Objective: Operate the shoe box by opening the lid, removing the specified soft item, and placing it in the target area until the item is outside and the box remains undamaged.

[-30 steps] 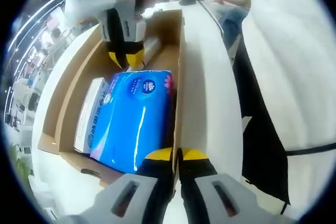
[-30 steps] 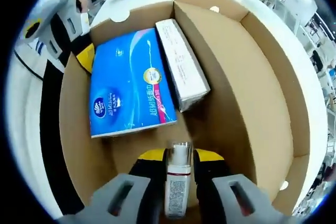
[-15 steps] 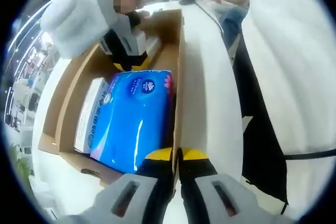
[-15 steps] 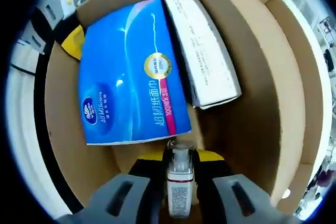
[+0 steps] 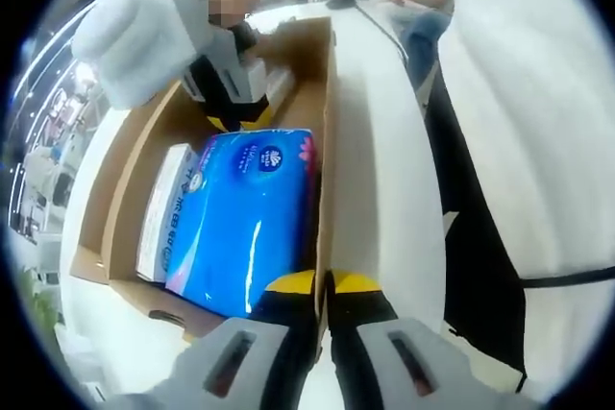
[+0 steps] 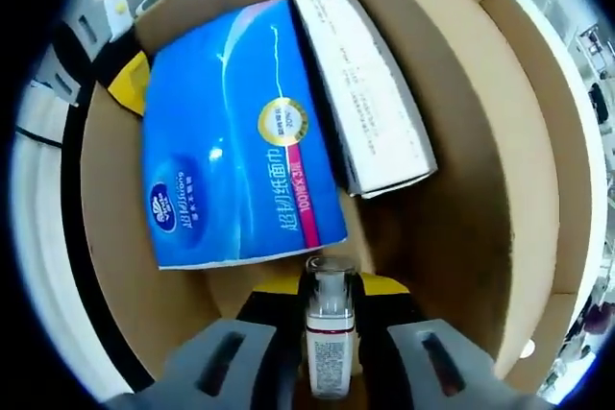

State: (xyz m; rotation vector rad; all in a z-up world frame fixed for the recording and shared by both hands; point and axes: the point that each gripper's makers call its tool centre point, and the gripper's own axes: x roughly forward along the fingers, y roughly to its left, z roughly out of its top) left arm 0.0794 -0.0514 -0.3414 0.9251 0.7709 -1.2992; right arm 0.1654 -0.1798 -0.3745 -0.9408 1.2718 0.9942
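One open shoe box point(image 6: 461, 180) on white counter point(image 5: 380, 170).
Blue tissue pack point(image 6: 231, 141) and white carton point(image 6: 370, 88) held inside; right tool point(image 6: 329, 333) clamped on small bottle point(image 6: 329, 352), left tool point(image 5: 325, 287) clamped on box wall.

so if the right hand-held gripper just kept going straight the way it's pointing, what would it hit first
Most likely the blue tissue pack. The right hand-held gripper is shut on a small bottle whose cap sits just short of the pack's near edge inside the cardboard box. Depth is unclear, so the bottle might pass above it.
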